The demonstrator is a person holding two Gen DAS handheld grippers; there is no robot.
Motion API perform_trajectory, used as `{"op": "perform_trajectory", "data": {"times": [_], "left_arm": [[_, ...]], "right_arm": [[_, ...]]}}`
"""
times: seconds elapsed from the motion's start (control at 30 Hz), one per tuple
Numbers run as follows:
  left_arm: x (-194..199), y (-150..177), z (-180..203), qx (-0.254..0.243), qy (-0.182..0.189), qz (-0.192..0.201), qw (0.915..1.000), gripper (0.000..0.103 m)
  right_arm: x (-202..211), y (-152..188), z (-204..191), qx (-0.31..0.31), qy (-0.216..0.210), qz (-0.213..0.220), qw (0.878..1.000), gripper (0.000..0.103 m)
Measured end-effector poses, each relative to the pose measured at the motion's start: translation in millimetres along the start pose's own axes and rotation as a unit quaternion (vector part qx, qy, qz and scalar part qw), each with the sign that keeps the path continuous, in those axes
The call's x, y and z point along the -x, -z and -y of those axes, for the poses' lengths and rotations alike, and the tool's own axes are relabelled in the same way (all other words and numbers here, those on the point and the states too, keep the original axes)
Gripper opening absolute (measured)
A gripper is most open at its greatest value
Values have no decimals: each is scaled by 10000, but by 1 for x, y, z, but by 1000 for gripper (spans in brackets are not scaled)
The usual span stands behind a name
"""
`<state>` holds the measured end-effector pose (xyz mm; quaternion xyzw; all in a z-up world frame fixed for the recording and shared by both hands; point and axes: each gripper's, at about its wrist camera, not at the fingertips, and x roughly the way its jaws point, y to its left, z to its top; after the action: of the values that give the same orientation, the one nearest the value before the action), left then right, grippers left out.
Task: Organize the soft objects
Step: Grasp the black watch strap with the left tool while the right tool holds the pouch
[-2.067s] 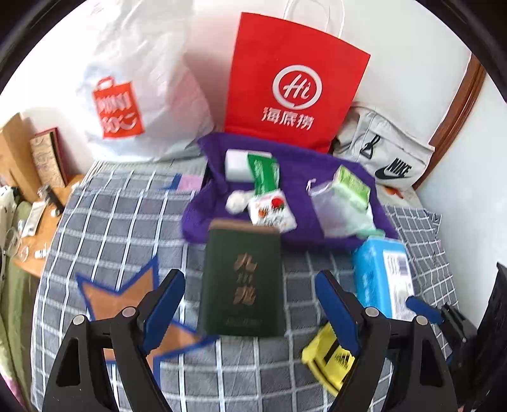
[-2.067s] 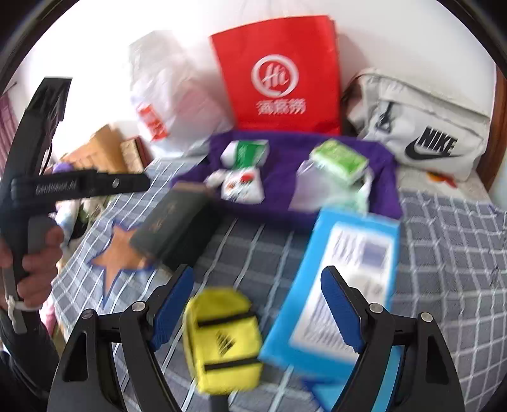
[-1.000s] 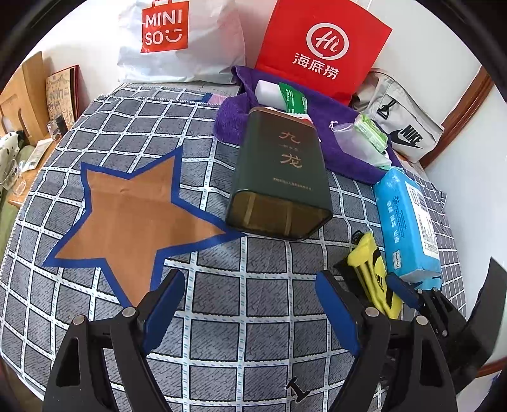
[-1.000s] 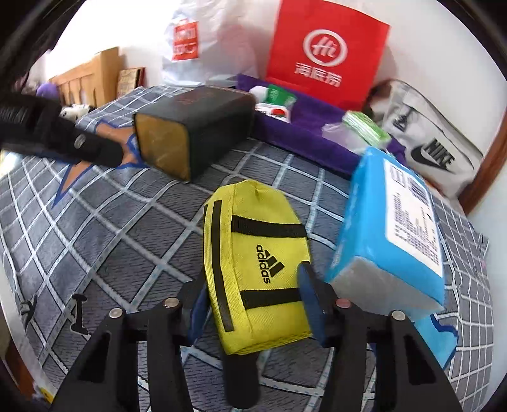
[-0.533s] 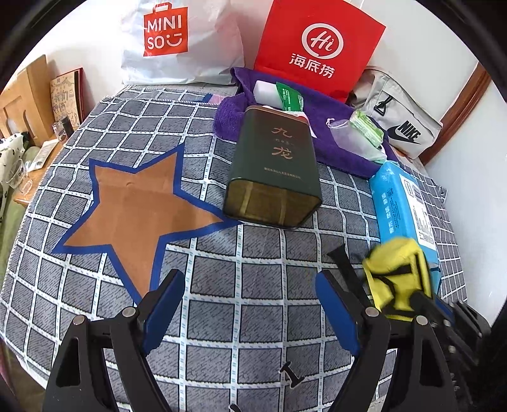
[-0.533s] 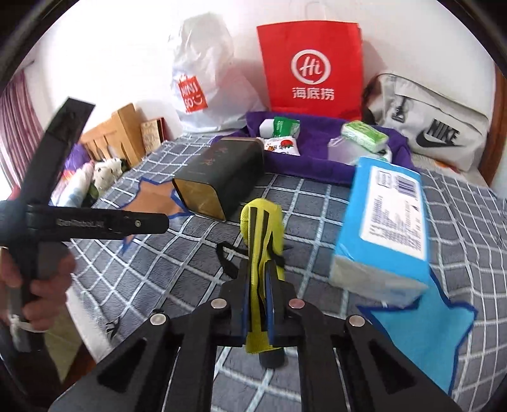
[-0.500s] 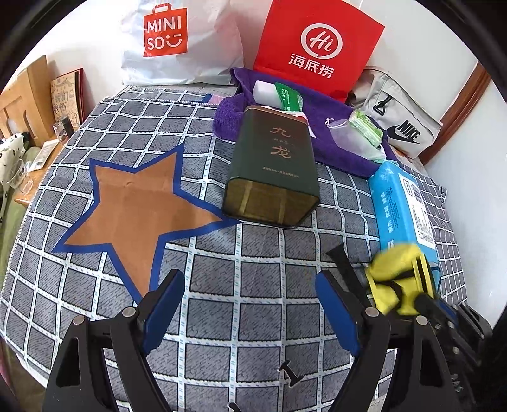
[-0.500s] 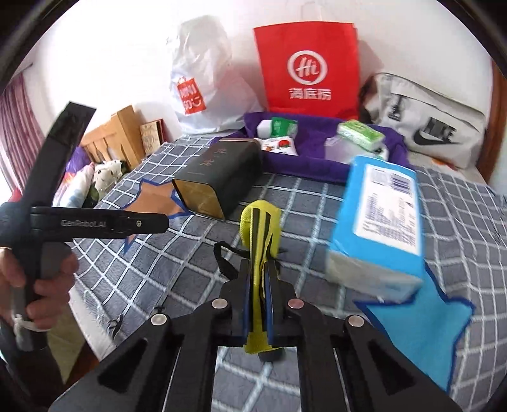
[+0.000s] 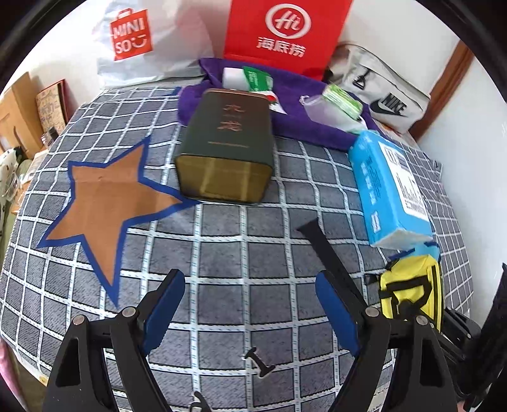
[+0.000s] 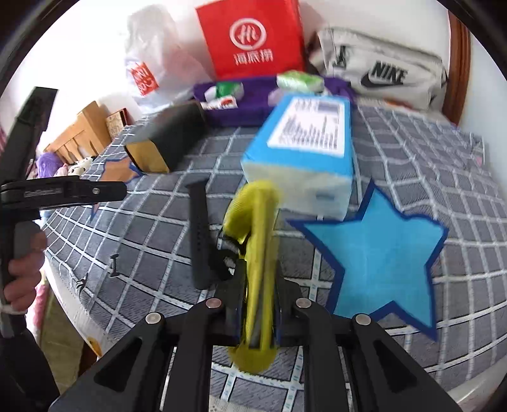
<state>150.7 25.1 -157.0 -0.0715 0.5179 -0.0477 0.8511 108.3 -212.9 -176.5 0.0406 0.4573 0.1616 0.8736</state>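
Pouch pinched and lifted over the bed

Nearest, the right hand-held gripper (image 10: 256, 304) is clenched on the yellow pouch (image 10: 255, 253), squeezing it thin, likely to carry it to the blue star (image 10: 380, 263) at right. The left hand-held gripper (image 9: 250, 309) hangs released, holding nothing. Farther off lie the blue tissue pack (image 10: 304, 152) and the green tin (image 9: 226, 149); motion blur hides the pouch's logo.

we see a bed covered by a grey checked bedspread (image 9: 240, 253) with white grid lines. behind the bedspread rises a plain white wall (image 9: 196, 19), brightly and evenly lit. to the right of the bedspread a brown wooden door frame (image 9: 443, 85) runs up beside another white wall. left of the bedspread stands light wooden furniture (image 10: 79, 136).
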Motion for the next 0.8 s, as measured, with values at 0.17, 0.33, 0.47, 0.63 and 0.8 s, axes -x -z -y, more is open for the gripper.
{"op": "perform_trajectory", "data": {"times": [0.17,0.33,0.47,0.63,0.8], "left_arm": [[-13,1,13,-31,69,-131,9999,83],[-29,3,40,-210,191,-256,9993,82],[-51,8,67,-417,248,-546,9973,82],[-60,13,95,-941,-382,-372,9941,87],[-59,19,97,-1087,-377,-273,9930,92]], "right_arm": [[16,-2,6,35,69,332,9994,8],[28,-3,28,-194,198,535,9982,8],[24,0,39,-229,251,481,9983,8],[11,3,44,-233,82,361,9990,10],[6,4,48,-280,-29,302,9991,12]]}}
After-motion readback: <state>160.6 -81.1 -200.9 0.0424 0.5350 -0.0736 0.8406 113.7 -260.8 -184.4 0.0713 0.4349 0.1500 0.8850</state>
